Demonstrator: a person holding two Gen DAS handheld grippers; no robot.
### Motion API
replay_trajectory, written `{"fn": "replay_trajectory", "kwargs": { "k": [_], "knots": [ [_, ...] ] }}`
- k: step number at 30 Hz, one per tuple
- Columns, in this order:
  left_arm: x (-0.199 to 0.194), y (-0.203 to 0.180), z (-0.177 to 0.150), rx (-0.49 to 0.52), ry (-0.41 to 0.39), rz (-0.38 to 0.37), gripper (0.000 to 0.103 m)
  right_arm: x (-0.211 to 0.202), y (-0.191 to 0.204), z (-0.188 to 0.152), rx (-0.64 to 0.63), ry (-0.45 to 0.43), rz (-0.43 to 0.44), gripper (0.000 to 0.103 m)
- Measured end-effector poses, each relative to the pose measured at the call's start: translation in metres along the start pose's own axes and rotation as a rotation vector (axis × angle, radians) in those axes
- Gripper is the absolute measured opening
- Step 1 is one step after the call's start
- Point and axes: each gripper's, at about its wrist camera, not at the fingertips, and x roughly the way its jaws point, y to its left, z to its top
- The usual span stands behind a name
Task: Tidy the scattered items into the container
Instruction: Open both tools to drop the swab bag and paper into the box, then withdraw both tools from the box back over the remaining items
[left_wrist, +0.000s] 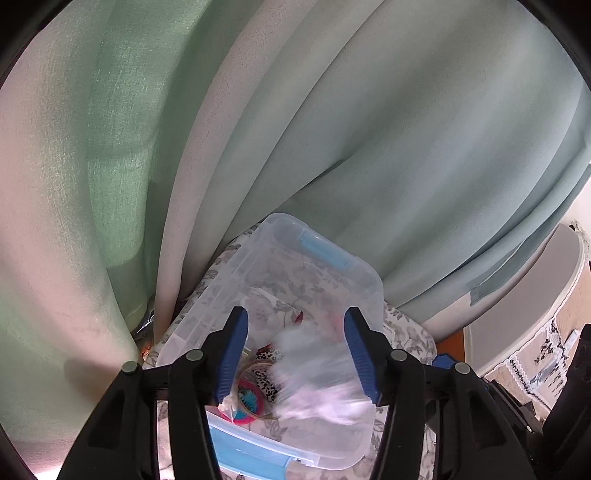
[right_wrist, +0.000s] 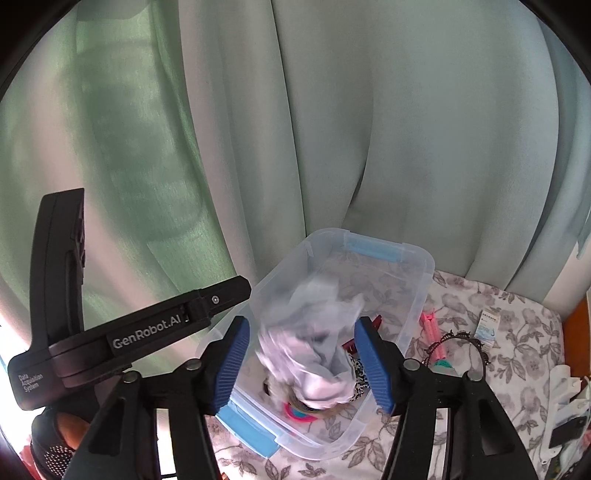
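A clear plastic bin with blue latches stands on a floral cloth; it also shows in the right wrist view. A blurred white plastic bag is in mid-air over the bin, between the fingers of my open left gripper. In the right wrist view the bag is between the fingers of my open right gripper, touching neither pad. Under it in the bin lie a pink ring, a leopard-print band and a red clip.
Pale green curtains hang right behind the bin. On the floral cloth to the right lie a pink clip, a black headband, a small packet and white items at the edge. The left gripper's body is at left.
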Motion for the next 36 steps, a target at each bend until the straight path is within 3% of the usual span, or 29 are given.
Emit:
{"fn": "replay_trajectory", "kwargs": {
  "k": [2,13,36],
  "knots": [
    [-0.005,-0.001,-0.001,0.003,0.004,0.003,0.063,0.001,-0.001,-0.001,0.001,0.005,-0.002,0.066],
    [0.012,-0.003,-0.003,-0.001,0.026,0.022,0.071,0.004,-0.013,-0.007,0.032,0.021,-0.016,0.071],
    [0.005,-0.034,-0.008,0.061,0.033,0.038,0.072,-0.014,-0.034,-0.016,0.099,-0.002,-0.015,0.072]
  ]
}}
